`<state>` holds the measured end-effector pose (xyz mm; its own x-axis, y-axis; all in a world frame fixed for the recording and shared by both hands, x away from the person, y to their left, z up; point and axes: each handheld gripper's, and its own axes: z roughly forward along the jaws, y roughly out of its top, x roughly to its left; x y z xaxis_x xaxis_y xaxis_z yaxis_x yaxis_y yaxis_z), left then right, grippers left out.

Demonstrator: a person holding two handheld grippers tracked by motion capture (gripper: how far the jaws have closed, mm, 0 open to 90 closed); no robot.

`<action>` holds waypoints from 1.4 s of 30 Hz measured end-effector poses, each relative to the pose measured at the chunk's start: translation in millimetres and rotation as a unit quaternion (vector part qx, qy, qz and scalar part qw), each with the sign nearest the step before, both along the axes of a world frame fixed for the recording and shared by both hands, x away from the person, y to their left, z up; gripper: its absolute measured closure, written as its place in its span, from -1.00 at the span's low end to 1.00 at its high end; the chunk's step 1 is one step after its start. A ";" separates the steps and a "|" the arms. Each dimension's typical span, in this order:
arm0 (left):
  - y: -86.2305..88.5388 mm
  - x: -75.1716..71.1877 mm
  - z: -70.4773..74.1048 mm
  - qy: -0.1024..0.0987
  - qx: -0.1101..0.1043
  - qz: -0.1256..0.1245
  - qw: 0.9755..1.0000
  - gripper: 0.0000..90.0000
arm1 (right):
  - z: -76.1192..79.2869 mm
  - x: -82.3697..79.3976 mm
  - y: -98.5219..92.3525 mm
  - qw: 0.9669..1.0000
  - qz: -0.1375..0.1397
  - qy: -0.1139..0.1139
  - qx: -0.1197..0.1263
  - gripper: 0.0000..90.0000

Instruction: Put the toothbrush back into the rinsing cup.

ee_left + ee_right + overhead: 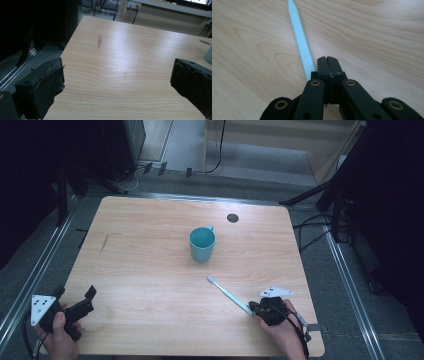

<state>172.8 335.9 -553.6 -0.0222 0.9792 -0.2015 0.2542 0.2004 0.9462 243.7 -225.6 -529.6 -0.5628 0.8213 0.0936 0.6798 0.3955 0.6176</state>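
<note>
A pale toothbrush (230, 294) lies flat on the wooden table (150, 270), head toward a teal cup (202, 244) standing upright mid-table. The right gripper (256, 307), jaws pressed together with nothing between them, sits at the brush's handle end, the handle just beside its tips (329, 60). The left gripper (75, 301) rests at the near left corner, jaws wide. No legible writing appears.

My left gripper (75, 302) rests low at the near left, jaws spread wide. My right gripper (254, 307) sits low at the near right, jaws pressed together.
</note>
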 end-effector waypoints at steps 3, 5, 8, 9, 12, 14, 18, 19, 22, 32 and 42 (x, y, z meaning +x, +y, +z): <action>0.1 -0.1 0.0 0.000 0.000 0.000 1.000 -1.00 | -0.2 -7.8 5.7 1.000 0.009 -0.001 0.001 1.00; 0.1 -0.1 0.0 0.000 -0.001 0.000 1.000 -1.00 | -0.3 -11.8 9.5 1.000 0.015 -0.002 0.002 1.00; 0.4 -0.2 0.0 0.001 -0.001 0.000 1.000 -1.00 | 1.2 -16.4 14.7 1.000 0.024 -0.003 0.004 1.00; 0.4 -0.2 0.0 0.001 -0.001 0.000 1.000 -1.00 | 2.4 -16.8 15.8 1.000 0.027 -0.005 0.005 1.00; 0.4 0.0 0.0 0.000 -0.002 0.000 1.000 -1.00 | 7.5 -14.9 17.2 1.000 0.028 -0.005 0.007 1.00; 0.5 0.0 0.0 0.000 -0.002 0.000 1.000 -1.00 | 11.4 -11.3 18.1 0.999 0.031 -0.005 0.007 1.00; 0.5 0.1 -0.1 0.000 -0.002 0.000 1.000 -1.00 | 17.8 -4.7 23.9 0.999 0.048 0.007 0.004 0.83; 0.5 0.1 -0.1 0.000 -0.002 0.000 1.000 -1.00 | 19.2 -2.7 26.3 0.999 0.052 0.009 -0.001 0.80; 0.6 0.0 0.0 0.001 -0.002 0.000 1.000 -1.00 | 23.5 4.4 34.7 0.997 0.068 0.006 -0.020 0.72; 1.2 0.5 -0.1 0.001 -0.005 0.000 1.000 -1.00 | 29.6 27.5 68.2 0.991 0.083 0.045 -0.091 0.54; 1.8 0.5 -0.1 0.003 -0.008 -0.001 1.000 -1.00 | 25.9 43.6 93.9 0.983 0.079 0.088 -0.140 0.55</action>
<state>173.3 337.7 -553.7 -0.0206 0.9761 -0.2164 0.2600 0.2143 0.9415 287.3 -131.7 -503.7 -0.6811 0.7320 -0.0169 0.6824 0.6430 0.3476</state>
